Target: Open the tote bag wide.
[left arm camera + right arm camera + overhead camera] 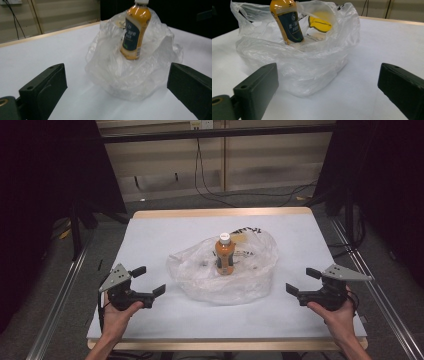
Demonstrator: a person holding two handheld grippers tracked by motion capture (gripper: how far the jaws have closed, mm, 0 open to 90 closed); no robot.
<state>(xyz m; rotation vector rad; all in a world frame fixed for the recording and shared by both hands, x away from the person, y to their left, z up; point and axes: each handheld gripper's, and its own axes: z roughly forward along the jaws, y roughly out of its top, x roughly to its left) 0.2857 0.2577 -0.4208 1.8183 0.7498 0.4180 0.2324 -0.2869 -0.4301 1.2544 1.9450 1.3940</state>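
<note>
orange bottle [225, 255] upright in clear plastic bag [200, 280], table [150, 235] centre
left gripper [148, 280] and right gripper [300, 281] flank it, jaws wide, empty; tugging the bag could topple the bottle

The bottle [135, 32] has its cap cut off by the top edge in the left gripper view, and in the right gripper view the cap and neck are lost above the frame. Its foot is hidden behind the rumpled bag [222, 270] in all three views. The label print is too small to read. What lies in the bag's lower folds cannot be told through the cloudy film; a yellow patch [319, 23] shows at the far side, unclear. The dark print on the bag's far rim [247, 231] is partly folded under. The person's forearms are cut by the bench's near edge of frame.
</note>
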